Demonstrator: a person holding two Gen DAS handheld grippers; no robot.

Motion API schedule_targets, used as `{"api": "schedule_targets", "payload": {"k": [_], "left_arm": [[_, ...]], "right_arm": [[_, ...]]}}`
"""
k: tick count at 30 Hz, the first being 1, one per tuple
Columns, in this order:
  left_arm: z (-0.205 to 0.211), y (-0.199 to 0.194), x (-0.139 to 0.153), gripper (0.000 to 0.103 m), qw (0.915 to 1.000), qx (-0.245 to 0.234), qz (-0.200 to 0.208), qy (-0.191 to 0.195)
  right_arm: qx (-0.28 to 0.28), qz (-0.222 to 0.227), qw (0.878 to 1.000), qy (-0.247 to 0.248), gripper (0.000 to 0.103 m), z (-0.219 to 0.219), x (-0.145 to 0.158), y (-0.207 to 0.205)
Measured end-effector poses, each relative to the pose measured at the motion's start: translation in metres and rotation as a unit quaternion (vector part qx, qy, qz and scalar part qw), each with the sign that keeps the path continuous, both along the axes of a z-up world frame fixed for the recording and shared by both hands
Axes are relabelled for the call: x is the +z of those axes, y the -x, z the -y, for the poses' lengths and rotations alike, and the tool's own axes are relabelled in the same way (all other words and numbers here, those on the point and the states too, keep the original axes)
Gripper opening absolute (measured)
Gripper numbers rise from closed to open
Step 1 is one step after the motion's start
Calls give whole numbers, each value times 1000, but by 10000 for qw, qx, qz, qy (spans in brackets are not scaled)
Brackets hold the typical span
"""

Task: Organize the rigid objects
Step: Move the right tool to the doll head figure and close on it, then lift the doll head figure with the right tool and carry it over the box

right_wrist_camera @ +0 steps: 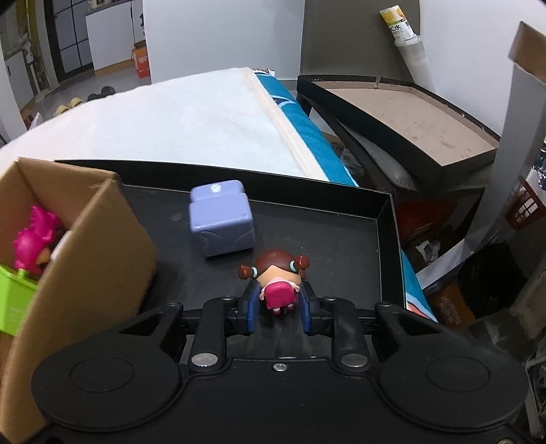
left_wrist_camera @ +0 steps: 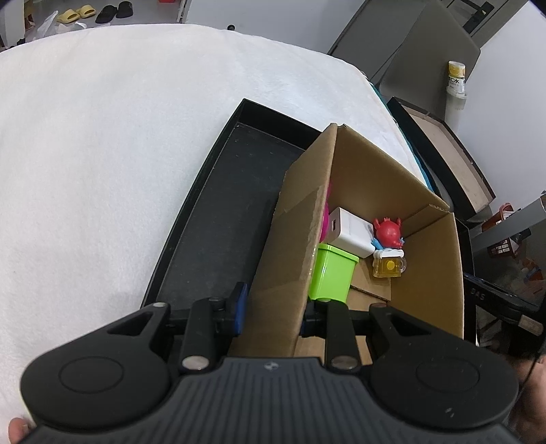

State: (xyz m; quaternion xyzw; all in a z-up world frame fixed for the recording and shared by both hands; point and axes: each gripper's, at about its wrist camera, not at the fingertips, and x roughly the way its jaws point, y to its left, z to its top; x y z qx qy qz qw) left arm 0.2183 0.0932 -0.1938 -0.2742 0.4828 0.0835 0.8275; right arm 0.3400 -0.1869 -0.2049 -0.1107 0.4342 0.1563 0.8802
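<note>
A cardboard box (left_wrist_camera: 426,273) stands in a black tray (left_wrist_camera: 218,211) on the white cloth. It holds a green bin (left_wrist_camera: 332,275), a white charger (left_wrist_camera: 351,232), a red crab figure (left_wrist_camera: 387,232), a yellow mug toy (left_wrist_camera: 389,264) and a pink figure (right_wrist_camera: 34,235). My left gripper (left_wrist_camera: 273,307) straddles the box's near wall, one finger outside and one inside. My right gripper (right_wrist_camera: 278,300) is shut on a small doll (right_wrist_camera: 276,280) with brown hair and a pink dress, over the tray (right_wrist_camera: 341,259). A lilac cube (right_wrist_camera: 221,218) sits beyond the doll.
The cardboard box (right_wrist_camera: 85,246) is left of my right gripper. A second black tray with a brown floor (right_wrist_camera: 402,116) lies off the bed to the right, with a tall drink carton (right_wrist_camera: 401,24) behind it. Shoes lie on the far floor (left_wrist_camera: 92,12).
</note>
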Motion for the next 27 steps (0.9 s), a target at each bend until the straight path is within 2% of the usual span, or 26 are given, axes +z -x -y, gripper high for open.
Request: {"api": "schedule_targets", "payload": {"k": [4,12,27], "left_arm": [[1,0,0,27,10000,-32,12,-7],[3,1,0,27,9999,-96,13,-26],[6,2,0,27,9999,-139,-3,6]], "right_arm": [[-111,-106,9998,-93,23,5,9,6],[14,-160,9999,-18,23,5,24,21],[770,-208,9917,1013,23,-26,60,49]]}}
